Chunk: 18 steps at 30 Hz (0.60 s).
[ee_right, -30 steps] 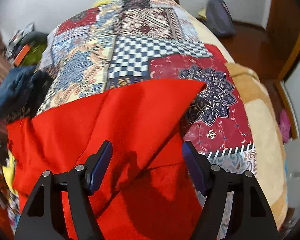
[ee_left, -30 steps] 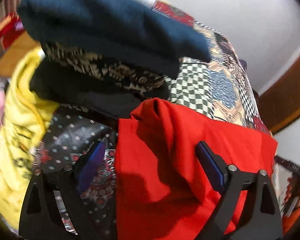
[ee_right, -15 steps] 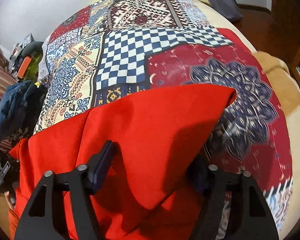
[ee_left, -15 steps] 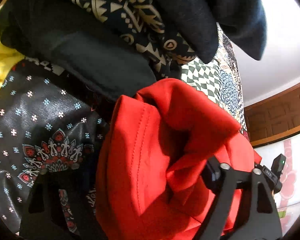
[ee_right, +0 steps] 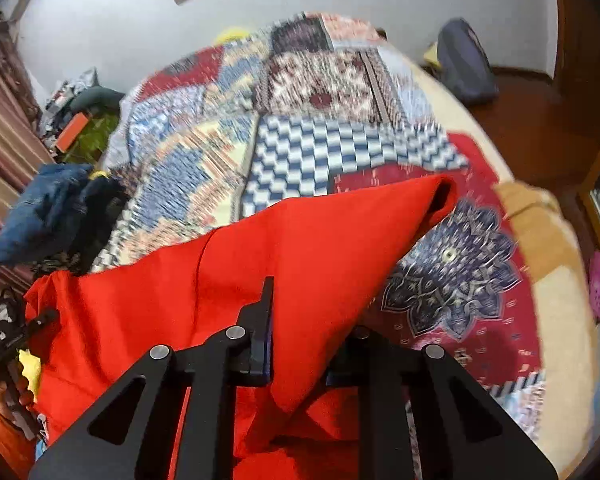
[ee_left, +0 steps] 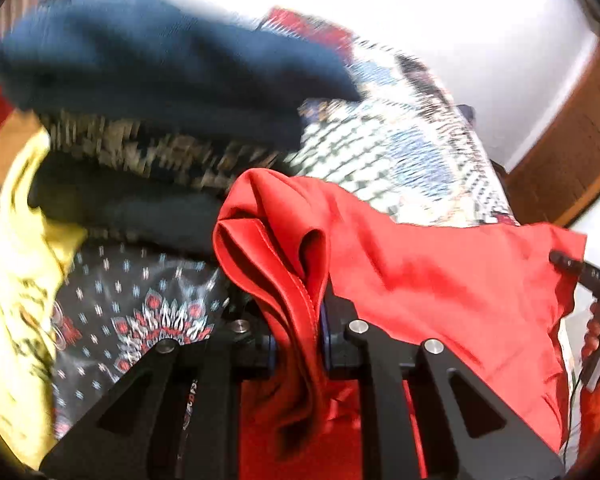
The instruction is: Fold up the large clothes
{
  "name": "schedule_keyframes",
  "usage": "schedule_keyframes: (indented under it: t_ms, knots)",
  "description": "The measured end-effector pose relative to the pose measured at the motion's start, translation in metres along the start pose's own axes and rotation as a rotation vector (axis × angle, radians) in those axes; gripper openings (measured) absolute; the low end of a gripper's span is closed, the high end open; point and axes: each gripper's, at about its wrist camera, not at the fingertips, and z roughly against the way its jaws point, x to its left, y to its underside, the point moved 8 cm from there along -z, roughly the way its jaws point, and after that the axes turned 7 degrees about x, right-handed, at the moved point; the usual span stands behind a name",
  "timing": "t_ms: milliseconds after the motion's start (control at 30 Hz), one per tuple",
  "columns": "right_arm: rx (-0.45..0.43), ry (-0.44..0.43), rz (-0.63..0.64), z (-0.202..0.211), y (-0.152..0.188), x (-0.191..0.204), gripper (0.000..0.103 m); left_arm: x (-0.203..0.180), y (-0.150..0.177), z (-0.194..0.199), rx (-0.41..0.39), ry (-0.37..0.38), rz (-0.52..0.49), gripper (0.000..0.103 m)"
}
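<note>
Red fabric garment (ee_left: 440, 280) is spread over the patchwork quilt (ee_right: 308, 152); its bunched hem is pinched by the closing left gripper (ee_left: 298, 344) at six o'clock, another fold by the closing right gripper (ee_right: 300, 354).

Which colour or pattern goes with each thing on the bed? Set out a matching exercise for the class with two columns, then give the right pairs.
Things:
1. garment clamped in the left gripper
2. folded top on the pile
3. bedspread patch beyond the garment, right wrist view
4. cloth at the left edge, left wrist view

Colour or pattern:
A. yellow
B. blue and white checks
C. plain red
D. dark blue

Pairs: 1-C, 2-D, 3-B, 4-A
</note>
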Motion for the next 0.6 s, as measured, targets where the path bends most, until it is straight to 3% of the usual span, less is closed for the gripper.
schedule_keyframes:
  t_ms: [300, 433, 600]
  knots:
    - [-0.149, 0.062, 0.034, 0.066, -0.026, 0.002, 0.013, -0.072, -0.058, 0.065, -0.175, 0.072, -0.169, 0.014]
    - [-0.199, 0.097, -0.006, 0.078, -0.046, -0.008, 0.013, -0.094, -0.091, 0.046, -0.182, 0.056, -0.196, 0.014]
    - [-0.211, 0.143, -0.034, 0.063, -0.07, -0.025, 0.013, -0.114, -0.13, -0.012, -0.128, 0.026, -0.205, 0.014]
